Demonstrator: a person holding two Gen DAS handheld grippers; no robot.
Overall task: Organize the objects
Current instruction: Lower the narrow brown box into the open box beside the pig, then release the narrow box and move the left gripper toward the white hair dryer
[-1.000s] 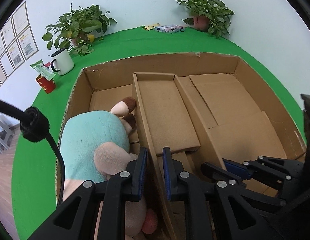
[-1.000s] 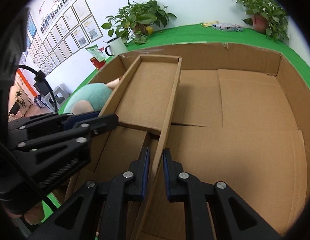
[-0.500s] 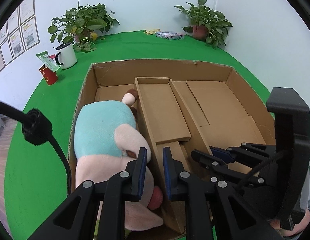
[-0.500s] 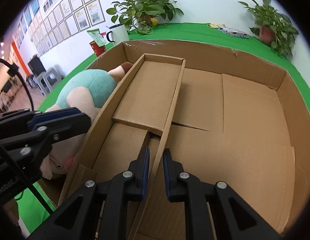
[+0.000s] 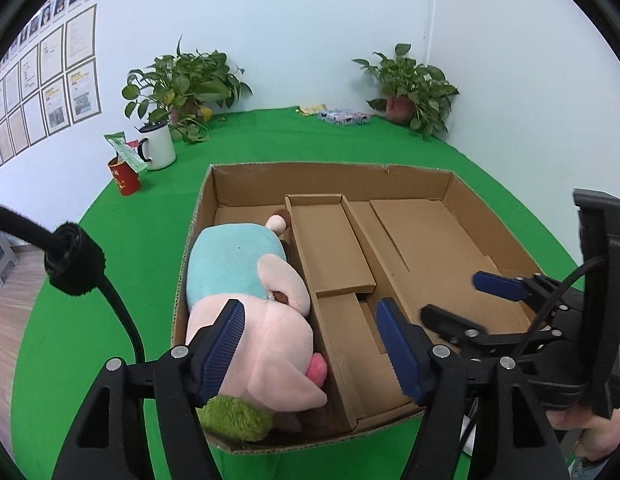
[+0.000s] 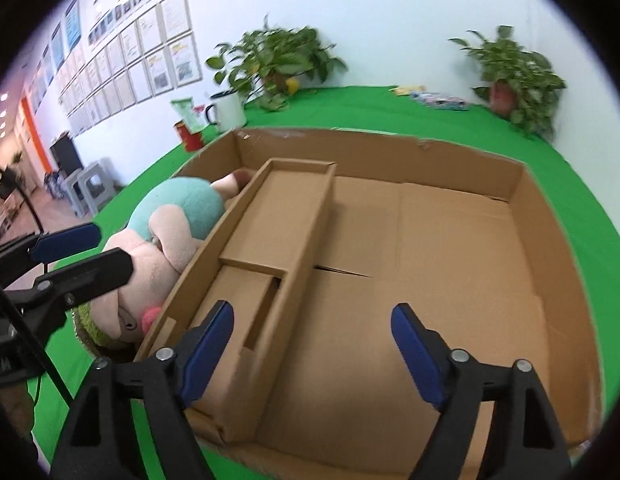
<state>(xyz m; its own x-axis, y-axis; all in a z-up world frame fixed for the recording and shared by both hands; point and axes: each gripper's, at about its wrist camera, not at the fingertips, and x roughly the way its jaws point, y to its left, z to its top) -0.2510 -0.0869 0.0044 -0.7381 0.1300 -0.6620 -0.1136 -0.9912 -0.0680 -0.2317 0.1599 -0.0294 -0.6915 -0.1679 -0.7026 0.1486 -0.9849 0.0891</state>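
Note:
A wide cardboard box (image 5: 330, 174) (image 6: 462, 152) lies on the green table. A narrow cardboard divider tray (image 5: 330, 248) (image 6: 277, 216) stands inside it, left of centre. A pink and teal plush pig (image 5: 245, 280) (image 6: 169, 216) lies in the left compartment beside the tray. My left gripper (image 5: 310, 350) is open and empty above the box's near edge, over the pig's head and the tray's left wall. My right gripper (image 6: 312, 346) is open and empty above the tray's right wall. It also shows in the left wrist view (image 5: 466, 300).
A white mug (image 5: 157, 146), a red cup (image 5: 125, 176) and a potted plant (image 5: 185, 88) stand at the back left. Another potted plant (image 5: 410, 88) and a small flat packet (image 5: 344, 117) are at the back. The box's right compartment (image 6: 462, 264) holds nothing.
Both grippers have opened, letting go of the divider tray's walls, and have drawn back and up from the box. The plush pig and tray stay in place.

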